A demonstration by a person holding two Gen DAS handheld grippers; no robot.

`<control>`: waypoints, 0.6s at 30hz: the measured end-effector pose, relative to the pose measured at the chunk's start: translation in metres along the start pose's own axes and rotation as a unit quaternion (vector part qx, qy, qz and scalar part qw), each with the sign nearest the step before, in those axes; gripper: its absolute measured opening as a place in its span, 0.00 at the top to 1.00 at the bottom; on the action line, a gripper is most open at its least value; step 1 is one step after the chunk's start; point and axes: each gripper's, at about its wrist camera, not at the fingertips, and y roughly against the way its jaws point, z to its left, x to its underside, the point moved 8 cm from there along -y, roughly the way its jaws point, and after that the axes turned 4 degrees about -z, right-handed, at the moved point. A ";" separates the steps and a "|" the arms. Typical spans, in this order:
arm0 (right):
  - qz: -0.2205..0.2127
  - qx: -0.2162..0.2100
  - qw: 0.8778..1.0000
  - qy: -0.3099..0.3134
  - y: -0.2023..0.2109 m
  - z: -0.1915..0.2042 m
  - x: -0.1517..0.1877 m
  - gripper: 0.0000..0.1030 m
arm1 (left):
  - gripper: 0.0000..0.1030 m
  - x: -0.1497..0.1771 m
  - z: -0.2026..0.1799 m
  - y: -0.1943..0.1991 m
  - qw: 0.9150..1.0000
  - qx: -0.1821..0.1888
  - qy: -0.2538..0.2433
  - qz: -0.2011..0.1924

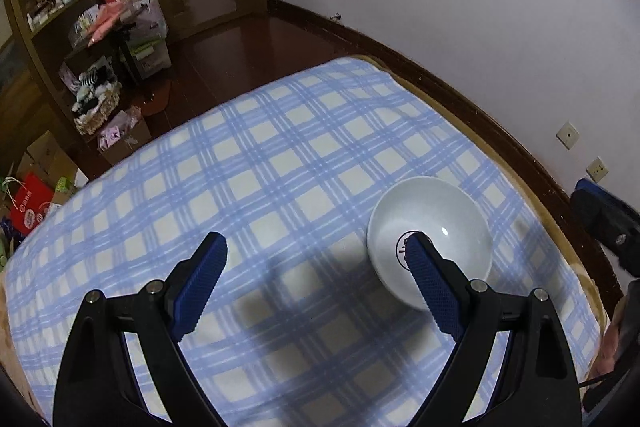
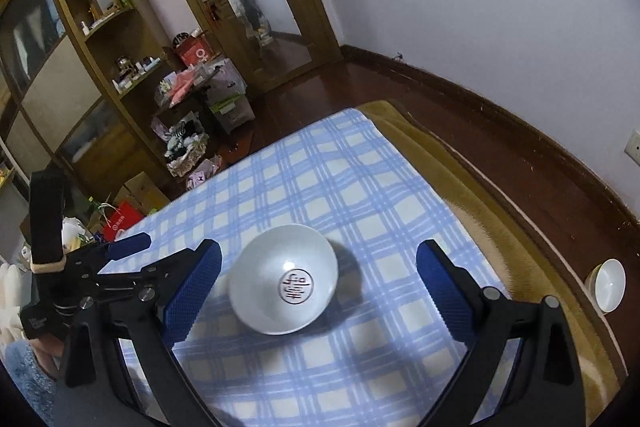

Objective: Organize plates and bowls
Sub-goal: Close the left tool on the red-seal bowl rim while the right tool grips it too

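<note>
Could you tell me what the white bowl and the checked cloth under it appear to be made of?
White bowl: likely glazed ceramic, glossy, with a sharp light glint and printed dark emblem. Checked cloth: looks like soft matte woven or fleecy fabric, no shine.

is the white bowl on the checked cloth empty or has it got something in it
Empty. The right wrist view looks straight into the white bowl: only a dark round printed mark shows on its bare bottom, and it sits upright on the checked cloth.
</note>
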 end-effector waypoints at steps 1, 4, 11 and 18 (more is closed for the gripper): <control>0.007 -0.001 1.000 -0.003 -0.007 -0.002 0.004 0.07 | 0.13 0.002 -0.001 -0.004 1.000 0.004 0.004 0.003; 0.025 -0.004 1.000 -0.010 -0.026 -0.005 0.012 0.09 | 0.13 0.009 -0.003 -0.019 1.000 0.008 0.010 0.015; 0.073 0.012 0.997 0.009 -0.061 -0.010 0.035 0.19 | 0.34 0.029 -0.017 -0.045 0.998 0.019 -0.004 0.055; 0.108 -0.002 0.994 -0.028 -0.080 -0.021 0.054 0.55 | 0.48 0.036 -0.018 -0.058 0.997 0.028 0.023 0.075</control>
